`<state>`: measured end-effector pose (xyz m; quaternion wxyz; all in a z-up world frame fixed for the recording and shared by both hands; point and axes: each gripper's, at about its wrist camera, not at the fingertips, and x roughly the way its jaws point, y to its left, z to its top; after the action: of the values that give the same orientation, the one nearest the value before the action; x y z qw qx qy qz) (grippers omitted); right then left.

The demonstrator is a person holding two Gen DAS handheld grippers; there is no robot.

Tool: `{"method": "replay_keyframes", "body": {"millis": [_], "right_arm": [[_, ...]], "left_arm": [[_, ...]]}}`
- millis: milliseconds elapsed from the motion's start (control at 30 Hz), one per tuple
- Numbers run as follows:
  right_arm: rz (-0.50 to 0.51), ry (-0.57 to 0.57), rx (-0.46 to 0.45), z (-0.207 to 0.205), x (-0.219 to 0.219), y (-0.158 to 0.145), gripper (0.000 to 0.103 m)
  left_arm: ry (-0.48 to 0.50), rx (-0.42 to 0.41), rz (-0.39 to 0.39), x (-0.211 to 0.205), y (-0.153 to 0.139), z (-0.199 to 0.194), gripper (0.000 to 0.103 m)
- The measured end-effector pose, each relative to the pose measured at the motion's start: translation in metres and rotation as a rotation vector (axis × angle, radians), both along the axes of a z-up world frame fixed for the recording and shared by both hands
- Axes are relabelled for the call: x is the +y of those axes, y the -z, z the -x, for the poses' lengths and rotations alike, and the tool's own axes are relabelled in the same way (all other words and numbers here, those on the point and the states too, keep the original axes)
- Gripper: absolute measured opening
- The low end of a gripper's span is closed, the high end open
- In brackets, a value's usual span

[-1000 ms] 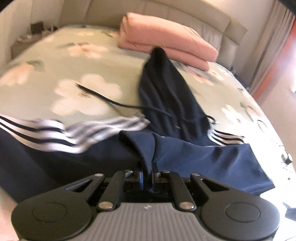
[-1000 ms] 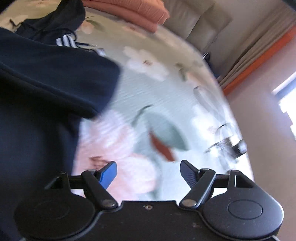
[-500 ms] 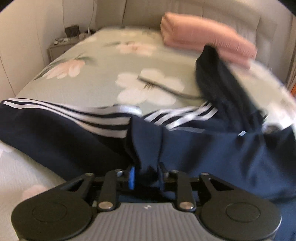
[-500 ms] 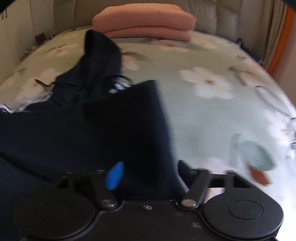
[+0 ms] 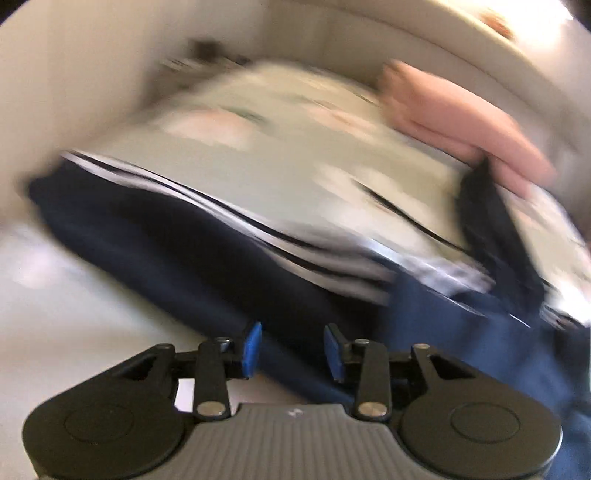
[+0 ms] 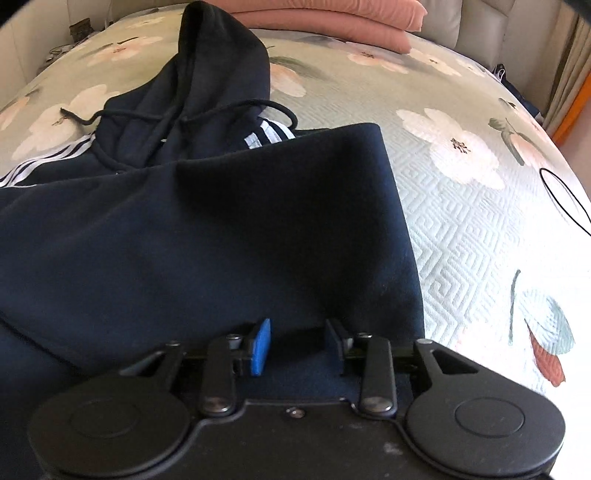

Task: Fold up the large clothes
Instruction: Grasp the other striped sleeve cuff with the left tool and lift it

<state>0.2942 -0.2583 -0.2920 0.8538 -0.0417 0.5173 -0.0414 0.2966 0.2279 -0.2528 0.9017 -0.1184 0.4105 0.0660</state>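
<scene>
A navy hoodie with white sleeve stripes [image 6: 184,229] lies on a green flowered bedspread [image 6: 472,221], its hood [image 6: 221,62] pointing to the headboard. Its right side is folded in over the body. My right gripper [image 6: 297,349] is open, its fingers astride the hoodie's near edge, with fabric between them. The left wrist view is blurred by motion. There the hoodie [image 5: 184,251] stretches across the bed with the striped sleeve [image 5: 295,240] along its far side. My left gripper [image 5: 291,350] is open just above the hoodie's near edge.
A folded pink blanket [image 6: 332,18] lies at the head of the bed, also in the left wrist view [image 5: 461,125]. A padded headboard [image 6: 487,22] stands behind it. Curtains [image 6: 569,62] hang at the right. A nightstand with small items [image 6: 79,27] stands far left.
My left gripper has let go of the hoodie fabric it held and swings left. My right gripper has come over the hoodie's near edge and its jaws have narrowed.
</scene>
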Motion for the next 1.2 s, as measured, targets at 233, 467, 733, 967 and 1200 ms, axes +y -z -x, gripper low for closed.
{"method": "replay_keyframes", "body": {"millis": [233, 467, 733, 967, 1200], "right_arm": [[0.015, 0.018, -0.011, -0.007, 0.004, 0.007, 0.054], [0.053, 0.004, -0.006, -0.011, 0.011, 0.009, 0.056], [0.07, 0.005, -0.023, -0.008, 0.014, 0.011, 0.059], [0.038, 0.021, -0.025, -0.001, 0.01, 0.002, 0.062], [0.017, -0.024, -0.114, 0.04, 0.015, -0.03, 0.068]], "left_arm": [[-0.405, 0.012, 0.015, 0.16, -0.003, -0.046, 0.058], [-0.626, 0.008, 0.065, 0.238, 0.013, -0.072, 0.068], [-0.585, 0.066, 0.006, 0.236, 0.04, -0.092, 0.026], [-0.439, -0.092, -0.024, 0.188, -0.014, -0.068, 0.007], [-0.025, -0.282, -0.11, 0.02, -0.095, -0.023, 0.008]]}}
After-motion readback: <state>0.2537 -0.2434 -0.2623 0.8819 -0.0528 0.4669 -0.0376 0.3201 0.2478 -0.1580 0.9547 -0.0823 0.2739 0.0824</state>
